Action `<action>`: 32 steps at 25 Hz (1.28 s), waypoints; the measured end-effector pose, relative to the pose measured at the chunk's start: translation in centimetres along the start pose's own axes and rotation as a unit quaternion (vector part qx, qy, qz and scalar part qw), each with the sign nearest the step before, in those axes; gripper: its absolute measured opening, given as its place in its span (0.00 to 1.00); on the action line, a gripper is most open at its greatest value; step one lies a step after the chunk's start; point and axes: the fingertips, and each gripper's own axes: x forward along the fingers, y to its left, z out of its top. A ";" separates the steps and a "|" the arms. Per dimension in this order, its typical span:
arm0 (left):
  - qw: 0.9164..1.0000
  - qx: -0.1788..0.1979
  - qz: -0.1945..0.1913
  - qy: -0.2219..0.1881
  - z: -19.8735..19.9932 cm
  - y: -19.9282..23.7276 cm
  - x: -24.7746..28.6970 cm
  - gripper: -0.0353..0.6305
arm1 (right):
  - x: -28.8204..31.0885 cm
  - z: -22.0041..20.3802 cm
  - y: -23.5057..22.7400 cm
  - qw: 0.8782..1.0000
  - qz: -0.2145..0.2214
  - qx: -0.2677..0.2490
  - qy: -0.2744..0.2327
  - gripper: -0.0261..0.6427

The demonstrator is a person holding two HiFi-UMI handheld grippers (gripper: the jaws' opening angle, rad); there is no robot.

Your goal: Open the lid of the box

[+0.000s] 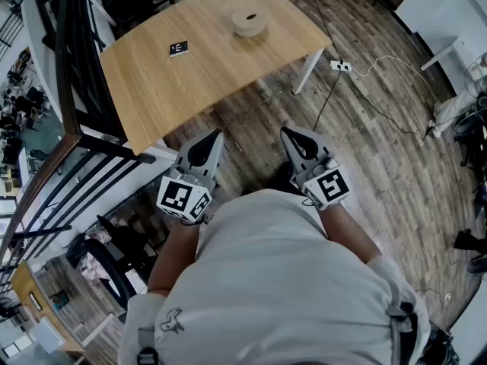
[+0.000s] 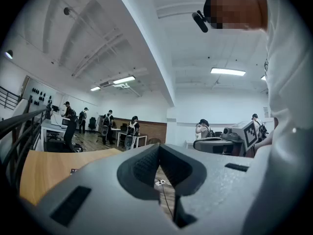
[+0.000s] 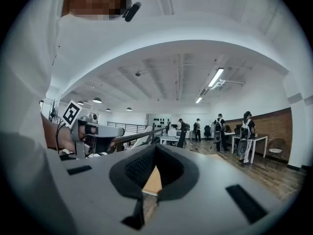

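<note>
A round, pale lidded box (image 1: 249, 21) stands on the far part of a light wooden table (image 1: 190, 74). Both grippers are held close to the person's chest, well short of the table and apart from the box. My left gripper (image 1: 213, 137) is shut with nothing in it, its jaws pointing toward the table's near edge. My right gripper (image 1: 289, 134) is shut and empty too. In the left gripper view the left gripper (image 2: 159, 148) has its jaws closed on each other, with the table (image 2: 44, 168) at lower left. In the right gripper view the right gripper (image 3: 155, 148) also has closed jaws.
A small black marker card (image 1: 178, 49) lies on the table left of the box. A black railing (image 1: 72, 67) runs along the left. White cables and a power strip (image 1: 340, 66) lie on the wooden floor at right. Several people stand far off in the room (image 2: 107, 124).
</note>
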 end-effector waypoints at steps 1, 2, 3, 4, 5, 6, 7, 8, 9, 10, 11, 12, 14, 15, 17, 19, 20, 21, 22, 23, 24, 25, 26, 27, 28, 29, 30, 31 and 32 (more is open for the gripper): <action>1.000 0.000 0.000 0.001 0.0 0.0 0.0 0.06 | 0.0 -0.2 -0.1 1.000 0.000 -0.002 0.002 0.05; 1.000 0.000 0.000 0.001 -0.1 0.0 0.1 0.06 | 0.0 -0.4 -0.2 1.000 0.000 -0.004 0.004 0.05; 1.000 0.000 0.000 0.001 -0.1 0.0 0.1 0.06 | 0.0 -0.5 -0.2 1.000 0.000 -0.004 0.005 0.05; 1.000 0.001 0.000 0.000 -0.1 0.0 0.1 0.06 | 0.0 -0.5 -0.3 1.000 0.000 -0.004 0.006 0.05; 1.000 0.002 -0.001 0.000 -0.1 -0.1 0.2 0.06 | 0.0 -0.6 -0.3 1.000 -0.001 -0.005 0.006 0.05; 1.000 0.003 -0.002 0.001 -0.1 -0.1 0.3 0.06 | 0.0 -0.6 -0.4 1.000 -0.001 -0.005 0.006 0.05; 1.000 0.004 -0.003 0.001 -0.1 -0.1 0.3 0.06 | 0.0 -0.5 -0.4 1.000 -0.001 -0.005 0.006 0.05; 1.000 0.005 -0.004 0.001 -0.1 -0.2 0.4 0.06 | 0.0 -0.5 -0.5 1.000 -0.001 -0.006 0.006 0.05; 1.000 0.006 -0.005 0.000 -0.2 -0.2 0.4 0.06 | 0.0 -0.5 -0.5 1.000 -0.002 -0.006 0.006 0.05; 1.000 0.006 -0.006 0.000 -0.2 -0.3 0.5 0.06 | -0.1 -0.6 -0.6 1.000 -0.002 -0.006 0.007 0.05; 1.000 0.005 -0.006 0.001 -0.2 -0.4 0.6 0.06 | -0.1 -0.6 -0.6 1.000 -0.002 -0.006 0.007 0.05; 1.000 0.004 -0.005 0.000 -0.2 -0.4 0.7 0.06 | -0.1 -0.7 -0.7 1.000 -0.002 -0.006 0.008 0.05; 1.000 0.001 -0.004 0.000 -0.4 -0.4 0.9 0.06 | -0.1 -0.9 -0.9 1.000 -0.002 -0.004 0.010 0.05; 1.000 0.002 -0.005 0.000 -0.4 -0.3 1.0 0.06 | -0.1 -0.9 -1.1 1.000 -0.002 -0.002 0.011 0.05; 1.000 0.002 -0.006 0.003 -0.3 -0.3 1.4 0.06 | 0.0 -0.9 -1.5 1.000 -0.003 0.000 0.010 0.05; 1.000 0.001 -0.004 0.004 -0.3 -0.3 1.7 0.06 | 0.1 -0.7 -1.7 1.000 -0.005 -0.014 0.008 0.05; 1.000 0.000 -0.002 0.004 -0.4 -0.3 1.8 0.06 | 0.1 -0.6 -1.7 1.000 -0.006 -0.026 0.008 0.05; 1.000 0.000 0.001 0.003 -0.4 -0.3 2.0 0.06 | 0.2 -0.6 -1.7 0.999 -0.006 -0.035 0.007 0.05; 1.000 -0.001 0.003 0.002 -0.5 -0.3 2.2 0.06 | 0.2 -0.6 -1.8 0.999 -0.006 -0.040 0.008 0.05; 1.000 -0.001 0.005 0.000 -0.5 -0.2 2.4 0.06 | 0.3 -0.7 -1.9 0.999 -0.006 -0.040 0.009 0.05; 1.000 -0.002 0.006 -0.002 -0.6 -0.2 2.6 0.06 | 0.5 -0.8 -2.1 0.999 -0.004 -0.038 0.010 0.05; 1.000 -0.002 0.006 -0.002 -0.6 -0.2 2.8 0.07 | 0.6 -1.0 -2.3 0.999 -0.002 -0.033 0.011 0.08; 1.000 -0.004 0.004 -0.001 -0.7 -0.3 3.1 0.10 | 0.8 -1.1 -2.6 1.000 0.000 -0.027 0.012 0.14; 1.000 -0.007 0.000 0.002 -0.8 -0.3 3.5 0.18 | 1.0 -1.3 -2.9 1.000 0.001 -0.021 0.014 0.20; 1.000 -0.012 -0.006 0.004 -1.0 -0.5 3.8 0.25 | 1.1 -1.5 -3.3 1.000 0.002 -0.015 0.015 0.24; 1.000 -0.018 -0.013 0.007 -1.2 -0.6 4.1 0.32 | 1.2 -1.7 -3.7 1.000 0.002 -0.007 0.015 0.27; 0.999 -0.023 -0.020 0.011 -1.4 -0.8 4.5 0.37 | 1.2 -1.9 -4.1 1.000 0.002 0.001 0.015 0.29; 0.999 -0.025 -0.025 0.016 -1.8 -1.0 5.0 0.41 | 1.3 -2.1 -4.6 1.000 0.001 0.006 0.016 0.31; 0.999 -0.026 -0.030 0.021 -2.1 -1.2 5.5 0.45 | 1.3 -2.3 -5.2 1.000 -0.001 0.007 0.017 0.33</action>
